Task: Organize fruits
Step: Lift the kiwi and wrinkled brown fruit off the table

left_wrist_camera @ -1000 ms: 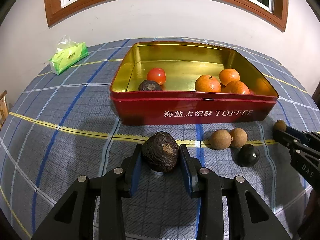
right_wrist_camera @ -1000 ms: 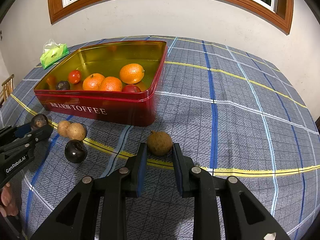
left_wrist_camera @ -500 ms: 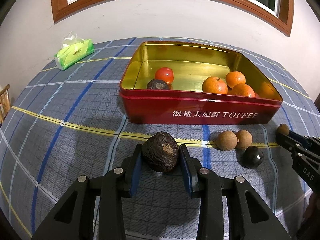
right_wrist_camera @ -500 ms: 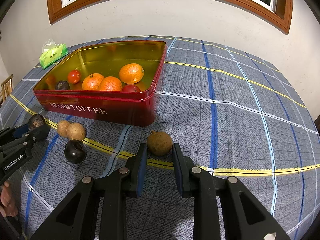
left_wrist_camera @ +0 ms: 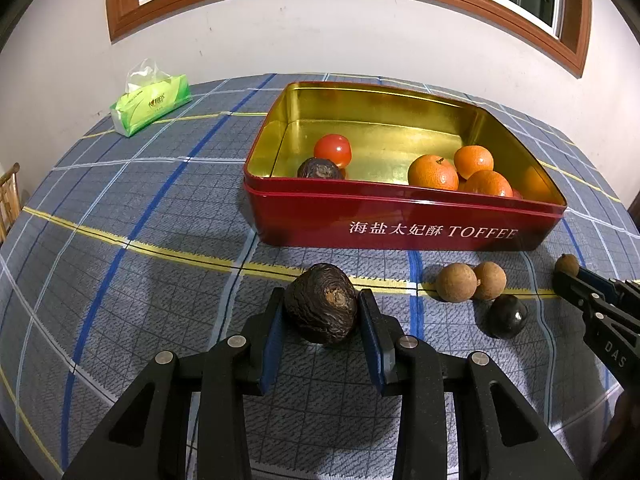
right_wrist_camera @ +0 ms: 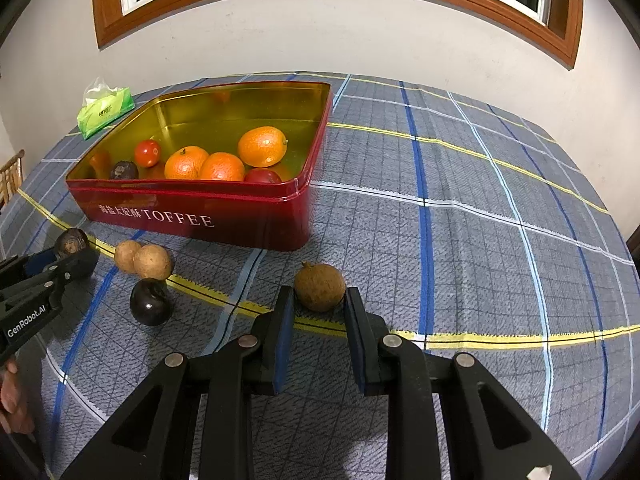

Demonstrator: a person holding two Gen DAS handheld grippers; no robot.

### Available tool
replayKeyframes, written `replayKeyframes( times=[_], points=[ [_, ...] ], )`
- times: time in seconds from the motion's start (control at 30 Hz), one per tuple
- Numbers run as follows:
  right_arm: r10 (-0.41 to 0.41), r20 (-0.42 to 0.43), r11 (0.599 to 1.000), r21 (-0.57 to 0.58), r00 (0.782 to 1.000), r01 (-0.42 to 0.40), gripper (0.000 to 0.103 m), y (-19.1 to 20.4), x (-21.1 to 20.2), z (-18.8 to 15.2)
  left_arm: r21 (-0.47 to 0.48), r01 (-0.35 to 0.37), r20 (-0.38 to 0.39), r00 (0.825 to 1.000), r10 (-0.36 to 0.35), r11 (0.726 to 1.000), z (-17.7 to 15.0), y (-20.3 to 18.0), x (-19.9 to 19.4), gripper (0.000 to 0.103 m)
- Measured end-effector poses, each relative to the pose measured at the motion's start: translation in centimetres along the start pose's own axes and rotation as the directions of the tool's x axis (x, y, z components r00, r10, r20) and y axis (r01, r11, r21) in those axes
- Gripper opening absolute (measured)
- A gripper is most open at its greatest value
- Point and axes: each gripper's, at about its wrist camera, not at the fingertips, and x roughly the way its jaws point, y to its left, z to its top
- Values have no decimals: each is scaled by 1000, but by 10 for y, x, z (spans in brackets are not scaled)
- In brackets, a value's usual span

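Both claws grip fruit, and neither grip has altered over the last second: my left claw [left_wrist_camera: 322, 316] stays clamped on a dark wrinkled fruit [left_wrist_camera: 321, 303], possibly a passion fruit, and my right claw [right_wrist_camera: 318, 306] stays clenched at its tips on a small brown longan [right_wrist_camera: 320, 286]. What has changed is only the left view, where the tin and the tissue pack have slid to the right between pictures, while the fruit sits the same between the pads. I read that as both picks being done and the carry not yet begun.

From largest to smallest: the surface [right_wrist_camera: 480, 220], under a blue plaid cloth, carries everything. The red toffee tin [left_wrist_camera: 400, 224] stands open beyond my claws, gold inside, holding three tangerines [left_wrist_camera: 433, 172], a red tomato [left_wrist_camera: 333, 151], a second dark wrinkled fruit [left_wrist_camera: 320, 169] and one more red fruit half hidden behind the wall. A green tissue pack [left_wrist_camera: 150, 104] lies near the far edge, well apart from the tin.

Loose in front of the tin are two more longans [left_wrist_camera: 456, 282] touching each other, and a small glossy black fruit [left_wrist_camera: 506, 316] just beside them. By my judgement, four fruits are left for the tin, the two I hold included.
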Motion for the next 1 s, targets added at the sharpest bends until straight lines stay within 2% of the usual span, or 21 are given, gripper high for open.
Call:
replayKeyframes(
  times=[0.33, 0.6, 0.8, 1.0],
  points=[
    [14, -8, 1000, 3, 1000, -14, 23, 6, -6, -5, -7, -1, 6, 1000, 1, 1000, 0, 1, -1, 37],
    [35, 20, 999, -8, 999, -35, 23, 13, -27, -8, -15, 5, 29, 1000, -5, 1000, -1, 2, -6, 37],
    [48, 35, 999, -23, 998, -48, 23, 18, -37, -3, -24, 36, 7, 999, -36, 999, -1, 3, -12, 37],
    [59, 53, 998, -23, 997, -58, 23, 20, -45, 3, -16, 36, 2, 999, -36, 999, 2, 5, -20, 37]
  ],
)
